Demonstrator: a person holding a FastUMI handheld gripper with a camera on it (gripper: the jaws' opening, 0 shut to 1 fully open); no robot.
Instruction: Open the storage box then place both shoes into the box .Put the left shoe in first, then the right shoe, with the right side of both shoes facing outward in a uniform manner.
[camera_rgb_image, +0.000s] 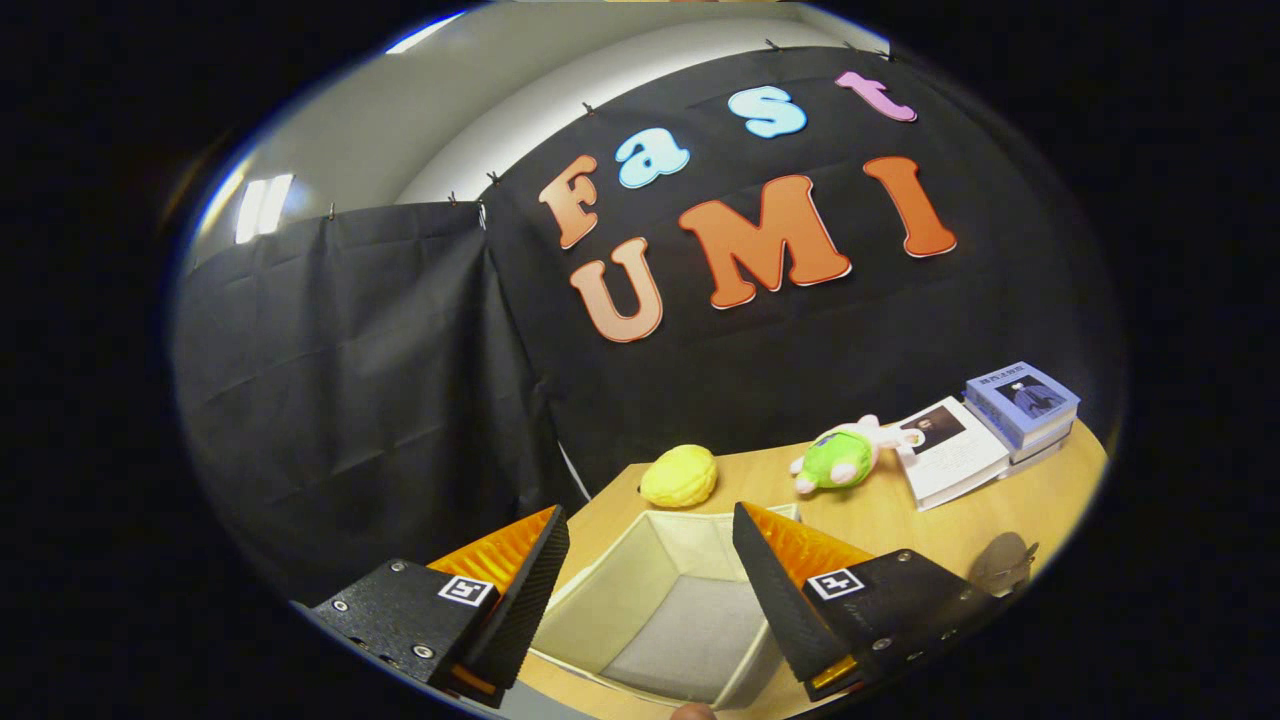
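A cream fabric storage box (600, 600) stands open on the wooden table (1010, 510), its grey bottom bare. It lies right below and between my two fingers. My gripper (650, 530) hangs above the box, open, with nothing between its orange-and-black fingers (530, 560).
Beyond the box lie a yellow plush lump (680, 476) and a green and pink soft toy (842, 455). Further right sit an open booklet (950, 450) and a stack of blue books (1022, 402). A small grey object (1003, 565) rests on the table right of the right finger.
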